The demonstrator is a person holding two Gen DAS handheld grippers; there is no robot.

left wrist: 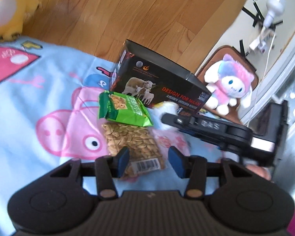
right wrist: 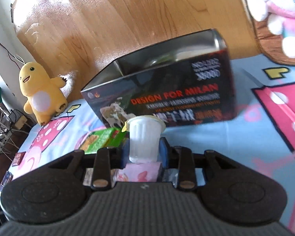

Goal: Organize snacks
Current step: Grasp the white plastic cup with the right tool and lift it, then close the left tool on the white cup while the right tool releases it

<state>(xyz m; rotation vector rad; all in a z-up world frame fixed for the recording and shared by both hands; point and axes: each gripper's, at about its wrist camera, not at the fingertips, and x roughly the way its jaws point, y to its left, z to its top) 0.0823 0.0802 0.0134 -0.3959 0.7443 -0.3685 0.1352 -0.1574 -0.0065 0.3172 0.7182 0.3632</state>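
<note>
Soft blue cartoon-print blanket [left wrist: 39, 90], faintly creased, covers the work surface; glossy wood panel behind.

Black open-topped cardboard box [right wrist: 167, 90], rectangular, sheep picture and orange lettering on its side, stands at the far middle of the blanket.

Right gripper [right wrist: 144, 151]: blue pads press both sides of a small ribbed, translucent white plastic cup [right wrist: 144, 137] with a flared rim — clasped, held upright just in front of the box. Under it a pink flower-print packet [right wrist: 139, 173].

Left gripper [left wrist: 149, 160]: jaws parted, nothing pinched. A clear flat bag of pale seeds [left wrist: 131, 143], barcode at its near end, lies on the blanket, its near end between the blue pads; contact not seen. Just beyond it, a crinkly green foil cracker packet [left wrist: 123, 110] rests against the box's near left corner.

Plush toys: yellow one [right wrist: 40, 94] far left, pink-and-white one [left wrist: 228, 86] on a brown cushion [left wrist: 212, 59] far right.
</note>
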